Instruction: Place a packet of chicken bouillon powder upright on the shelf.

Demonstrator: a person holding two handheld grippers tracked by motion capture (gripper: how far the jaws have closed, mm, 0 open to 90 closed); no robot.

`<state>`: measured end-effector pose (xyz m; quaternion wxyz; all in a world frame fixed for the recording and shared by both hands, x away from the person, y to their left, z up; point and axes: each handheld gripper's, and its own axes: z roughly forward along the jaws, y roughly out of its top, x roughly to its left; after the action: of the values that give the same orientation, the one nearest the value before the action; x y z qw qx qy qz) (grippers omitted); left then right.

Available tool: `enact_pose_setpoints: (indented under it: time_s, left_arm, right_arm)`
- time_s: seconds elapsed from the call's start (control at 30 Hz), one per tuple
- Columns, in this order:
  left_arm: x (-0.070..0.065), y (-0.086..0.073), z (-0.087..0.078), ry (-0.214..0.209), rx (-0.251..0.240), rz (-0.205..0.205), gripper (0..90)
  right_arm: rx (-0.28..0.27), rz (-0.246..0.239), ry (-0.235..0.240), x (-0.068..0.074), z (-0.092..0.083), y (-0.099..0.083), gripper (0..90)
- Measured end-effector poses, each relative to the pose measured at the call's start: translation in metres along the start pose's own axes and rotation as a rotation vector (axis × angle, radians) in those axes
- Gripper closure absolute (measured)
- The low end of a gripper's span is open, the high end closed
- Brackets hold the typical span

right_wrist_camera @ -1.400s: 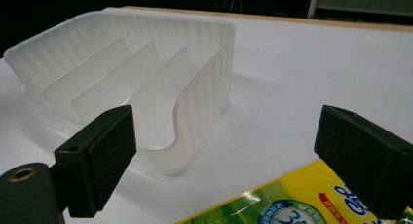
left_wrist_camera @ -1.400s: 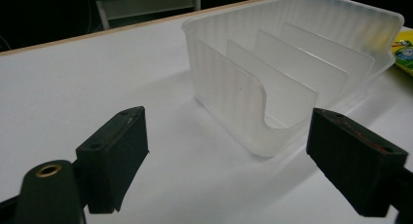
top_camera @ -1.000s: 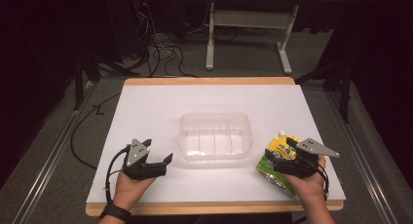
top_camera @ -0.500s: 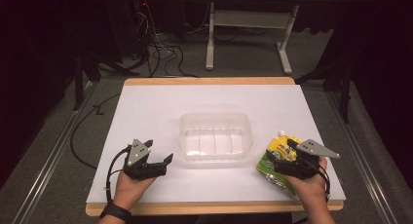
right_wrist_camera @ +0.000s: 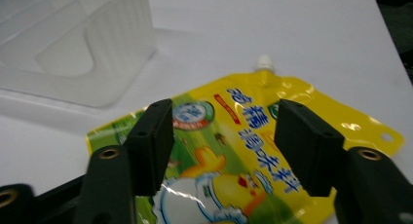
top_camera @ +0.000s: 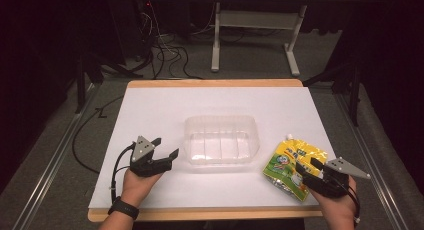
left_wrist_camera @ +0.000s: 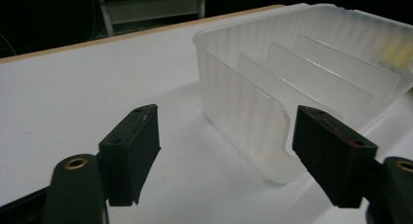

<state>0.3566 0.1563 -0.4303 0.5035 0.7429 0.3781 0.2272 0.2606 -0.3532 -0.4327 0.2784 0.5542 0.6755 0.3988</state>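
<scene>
Right gripper (top_camera: 306, 169), jaws narrowing but unclamped, hovered over the yellow spouted pouch (top_camera: 292, 165); left gripper (top_camera: 166, 148), jaws likewise narrowing and empty, faced the clear tray (top_camera: 220, 140) on the tabletop (top_camera: 150, 110).

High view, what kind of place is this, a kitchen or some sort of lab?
Probably a lab or recording setup, not a kitchen: a white-topped table in a dark room, loose cables on the floor behind it, and a bare metal stand. A hand-held gripper adds to that.
</scene>
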Motion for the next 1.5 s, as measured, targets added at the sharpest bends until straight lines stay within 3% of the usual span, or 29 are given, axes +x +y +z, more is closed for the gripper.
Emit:
enact_pose_setpoints:
  time_s: [0.13, 0.37, 0.47, 0.7, 1.0, 1.2, 1.5]
  left_arm:
    - [0.001, 0.003, 0.004, 0.016, -0.015, -0.002, 36.2]
    - [0.001, 0.008, 0.015, 0.022, -0.026, -0.024, 36.3]
    - [0.001, 0.011, 0.018, 0.032, -0.032, -0.031, 36.5]
    - [0.004, 0.012, 0.020, 0.035, -0.042, -0.043, 36.5]
    - [0.002, 0.011, 0.020, 0.028, -0.037, -0.029, 36.4]
    - [0.001, 0.011, 0.022, 0.027, -0.031, -0.023, 36.3]
    - [0.001, 0.011, 0.021, 0.027, -0.025, -0.022, 36.6]
  right_arm:
    - [0.053, 0.032, -0.048, -0.012, -0.007, -0.012, 59.6]
    - [0.173, 0.118, -0.077, -0.030, -0.012, -0.032, 89.4]
    - [0.203, 0.134, -0.080, -0.032, -0.014, -0.037, 90.0]
    - [0.245, 0.170, -0.032, -0.030, -0.015, -0.043, 90.0]
    - [0.276, 0.195, 0.021, -0.028, -0.010, -0.047, 90.0]
    - [0.269, 0.212, 0.053, -0.027, -0.008, -0.047, 90.0]
    - [0.274, 0.175, 0.085, -0.019, -0.002, -0.045, 90.0]
